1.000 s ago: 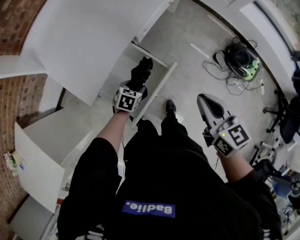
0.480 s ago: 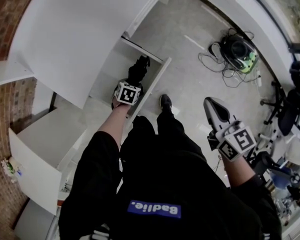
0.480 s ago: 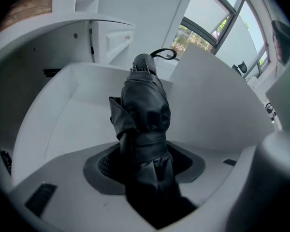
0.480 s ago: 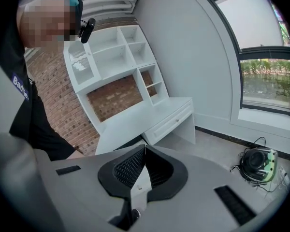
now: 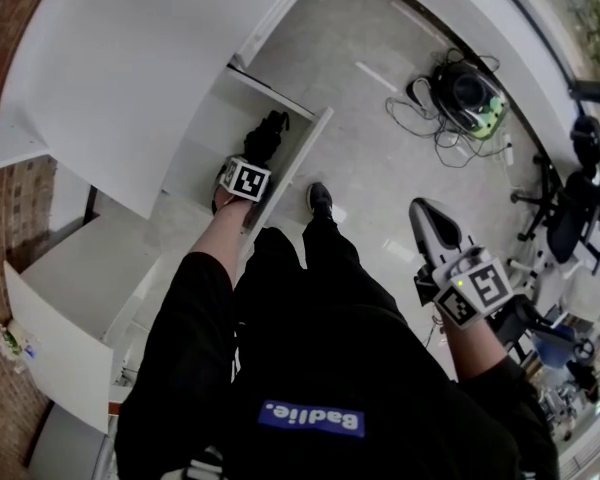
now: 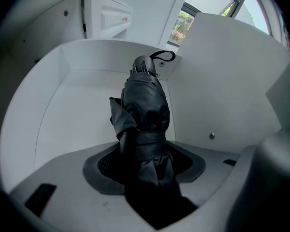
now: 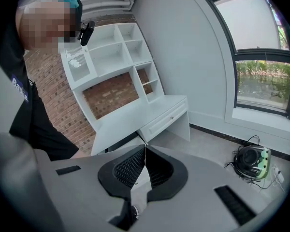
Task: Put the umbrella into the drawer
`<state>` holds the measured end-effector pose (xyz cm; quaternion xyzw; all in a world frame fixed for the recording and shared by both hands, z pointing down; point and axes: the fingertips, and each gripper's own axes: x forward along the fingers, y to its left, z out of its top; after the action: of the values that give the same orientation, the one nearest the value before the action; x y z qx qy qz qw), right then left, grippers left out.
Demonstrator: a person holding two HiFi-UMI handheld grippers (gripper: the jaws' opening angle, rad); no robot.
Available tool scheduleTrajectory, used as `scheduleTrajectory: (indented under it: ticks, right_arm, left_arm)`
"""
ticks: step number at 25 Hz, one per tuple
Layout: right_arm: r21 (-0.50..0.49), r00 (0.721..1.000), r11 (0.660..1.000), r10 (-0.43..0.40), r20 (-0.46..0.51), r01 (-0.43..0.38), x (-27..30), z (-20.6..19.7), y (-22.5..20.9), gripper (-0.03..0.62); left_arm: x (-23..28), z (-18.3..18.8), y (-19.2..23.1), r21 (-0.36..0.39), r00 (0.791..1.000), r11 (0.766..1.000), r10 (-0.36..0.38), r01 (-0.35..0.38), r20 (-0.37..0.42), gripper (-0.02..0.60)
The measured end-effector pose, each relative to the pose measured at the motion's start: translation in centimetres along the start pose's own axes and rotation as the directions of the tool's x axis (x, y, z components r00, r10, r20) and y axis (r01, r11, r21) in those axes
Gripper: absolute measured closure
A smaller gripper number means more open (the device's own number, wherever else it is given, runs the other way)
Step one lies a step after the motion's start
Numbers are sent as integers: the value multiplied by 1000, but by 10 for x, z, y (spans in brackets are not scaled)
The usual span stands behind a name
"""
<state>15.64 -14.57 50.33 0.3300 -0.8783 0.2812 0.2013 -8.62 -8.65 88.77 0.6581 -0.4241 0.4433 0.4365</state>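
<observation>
A folded black umbrella (image 5: 266,137) (image 6: 145,105) with a wrist loop at its far end hangs inside the open white drawer (image 5: 292,181) (image 6: 82,105), tip end toward the drawer's back wall. My left gripper (image 5: 253,160) (image 6: 146,151) points steeply down, shut on the umbrella's strapped middle. The drawer's walls surround it in the left gripper view. My right gripper (image 5: 429,215) (image 7: 144,151) is held out to the right above the floor, far from the drawer. It is shut, its pads meeting with nothing between them.
The white desk top (image 5: 130,58) overhangs the drawer's left side. The person's shoe (image 5: 320,199) stands just right of the drawer front. A headset with cables (image 5: 468,94) lies on the floor, and an office chair (image 5: 580,218) is at the right. A white shelf unit (image 7: 111,57) stands against brick.
My left gripper has sunk with the umbrella deeper into the drawer. The right gripper has drifted a little to the right and lower.
</observation>
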Motion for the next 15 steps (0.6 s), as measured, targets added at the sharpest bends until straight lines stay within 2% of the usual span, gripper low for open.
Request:
scheduleTrajectory:
  ticks: [6,10,15]
  right_arm:
    - [-3,1000,1000,-7,5,7,-3,0,0,563]
    - [0,999,999,33,41,-33,2,7,14,563]
    - [-40,998,998,56,25,-55,7,10,27,563]
  left_arm:
    - [9,-1,-1,14,999,1000,6,-5,-35,331]
    - [7,-3,-3,7,998,1000,-3,3,-60,306]
    - [-21,7,3,20,1000,1000,21,-20,-23,276]
